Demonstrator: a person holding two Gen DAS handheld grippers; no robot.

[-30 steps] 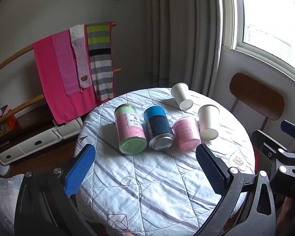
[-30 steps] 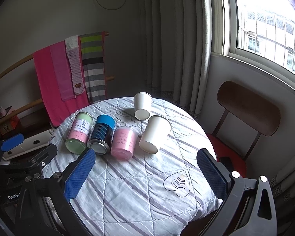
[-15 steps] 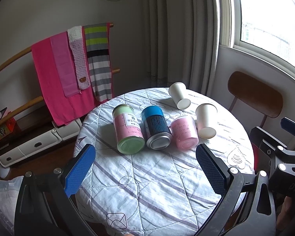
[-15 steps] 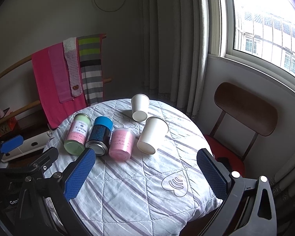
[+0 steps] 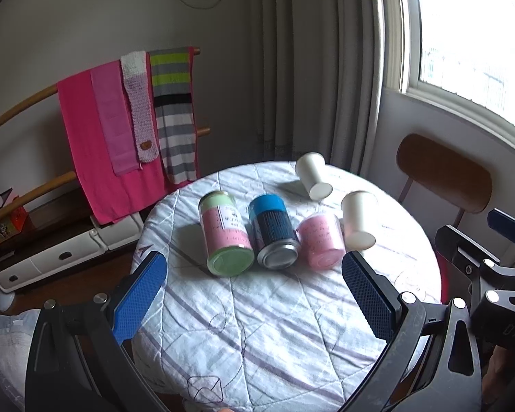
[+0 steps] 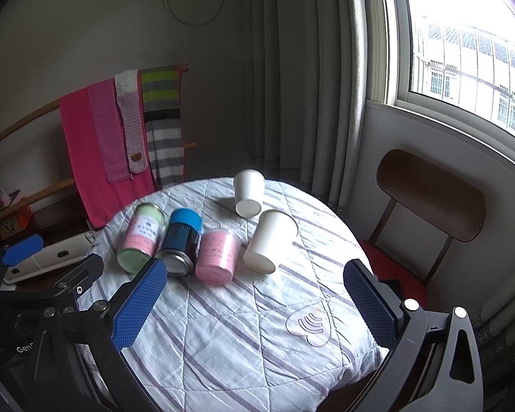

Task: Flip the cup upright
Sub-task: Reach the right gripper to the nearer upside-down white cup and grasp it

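Two white paper cups lie on their sides on the round quilted table [image 5: 274, 326]. The nearer cup [image 5: 357, 219] [image 6: 271, 242] lies beside a pink jar [image 5: 321, 240] [image 6: 219, 255]. The farther cup [image 5: 313, 175] [image 6: 248, 193] lies toward the back. My left gripper [image 5: 254, 295] is open and empty, above the table's near side. My right gripper [image 6: 254, 302] is open and empty, short of the cups.
A green-lidded jar [image 5: 225, 233] and a blue-capped can [image 5: 273, 235] lie on their sides left of the pink jar. A wooden chair [image 6: 429, 199] stands right of the table. A rack with pink and striped cloths [image 5: 127, 127] stands behind. Curtains and a window are at the back right.
Both grippers have drawn back and risen slightly, so the table and cups look a little farther away. The cups and jars have not moved.
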